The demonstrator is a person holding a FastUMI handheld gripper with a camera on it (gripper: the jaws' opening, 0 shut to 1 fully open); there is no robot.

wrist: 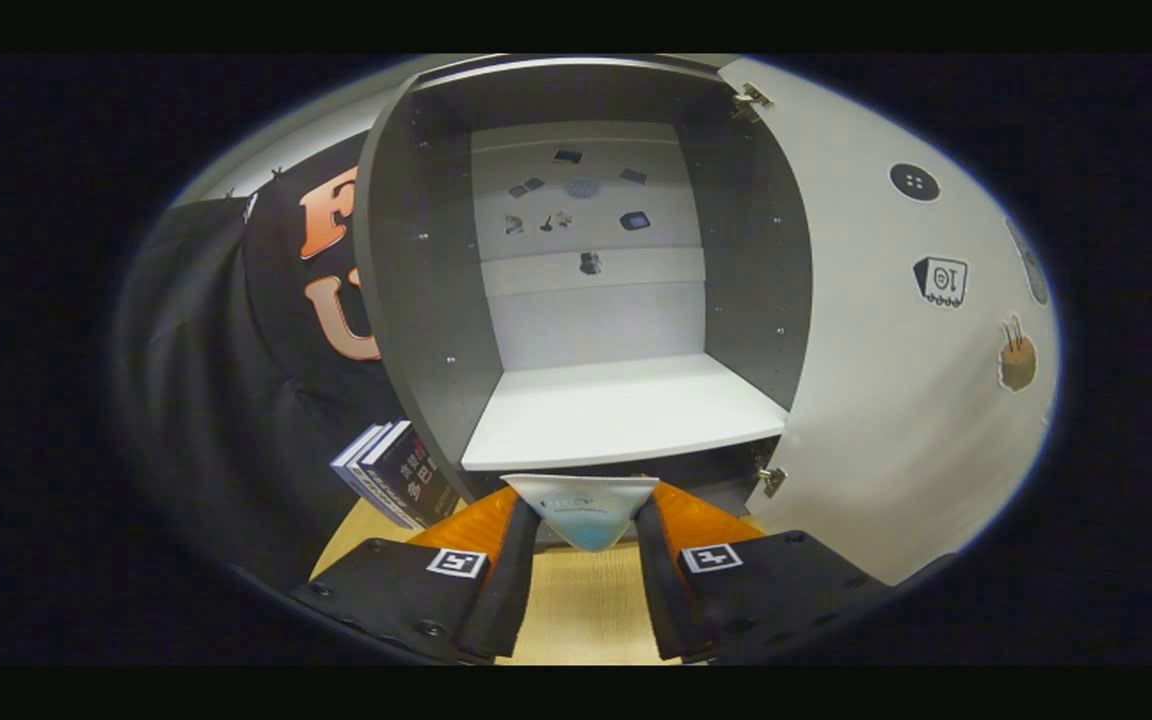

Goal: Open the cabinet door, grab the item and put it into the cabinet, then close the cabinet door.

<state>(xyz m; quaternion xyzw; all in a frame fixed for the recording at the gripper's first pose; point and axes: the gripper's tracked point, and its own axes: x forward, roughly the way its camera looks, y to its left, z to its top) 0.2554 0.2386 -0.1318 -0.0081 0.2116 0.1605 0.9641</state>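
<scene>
I have the gripper (pixel 581 520) clamped on the item (pixel 581 508), a pale pouch pinched between both fingers. Just ahead sits the cabinet (pixel 416 300), its door (pixel 886 350) swung open. Carrying step, I judge: next, push forward onto the white shelf (pixel 626 410) and release.

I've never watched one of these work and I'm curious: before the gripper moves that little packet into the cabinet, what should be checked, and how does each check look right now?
1. Cabinet door swung open to the right of the opening: ok.
2. Packet held between both fingers of the gripper: ok.
3. White shelf just beyond the packet bare enough to receive it: ok.
4. Packet lined up with the cabinet opening: ok.
5. Books beside the cabinet out of the path: ok.
6. Firmness of grip: cannot tell.
</scene>
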